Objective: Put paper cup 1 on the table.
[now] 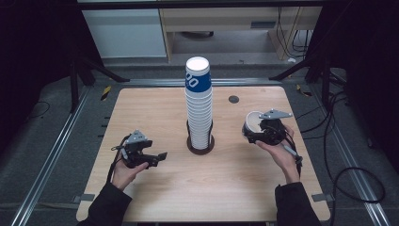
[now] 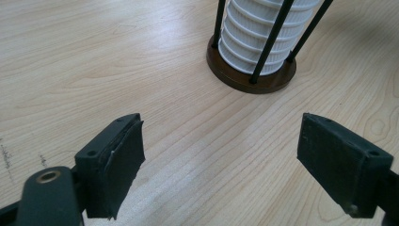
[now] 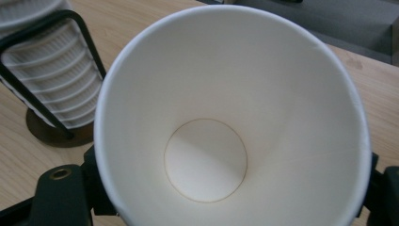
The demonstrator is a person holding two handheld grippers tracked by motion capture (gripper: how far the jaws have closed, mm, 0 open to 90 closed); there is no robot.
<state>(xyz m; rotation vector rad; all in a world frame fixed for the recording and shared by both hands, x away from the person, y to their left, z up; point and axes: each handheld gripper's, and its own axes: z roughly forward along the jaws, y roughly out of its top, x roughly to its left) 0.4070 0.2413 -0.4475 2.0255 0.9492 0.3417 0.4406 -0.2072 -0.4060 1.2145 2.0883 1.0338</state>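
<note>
A tall stack of white paper cups, the top one banded blue, stands in a dark wire holder at the table's middle. My right gripper is shut on a single white paper cup, held at the right with its mouth tilted toward the stack; in the right gripper view the paper cup shows its bare inside, with the cup stack at upper left. My left gripper hovers open left of the holder, nothing between its jaws; the stack's base lies ahead of it.
The wooden table carries a small dark round grommet behind and right of the stack. Metal rails and cables run along the floor on both sides. A pale cabinet stands beyond the far edge.
</note>
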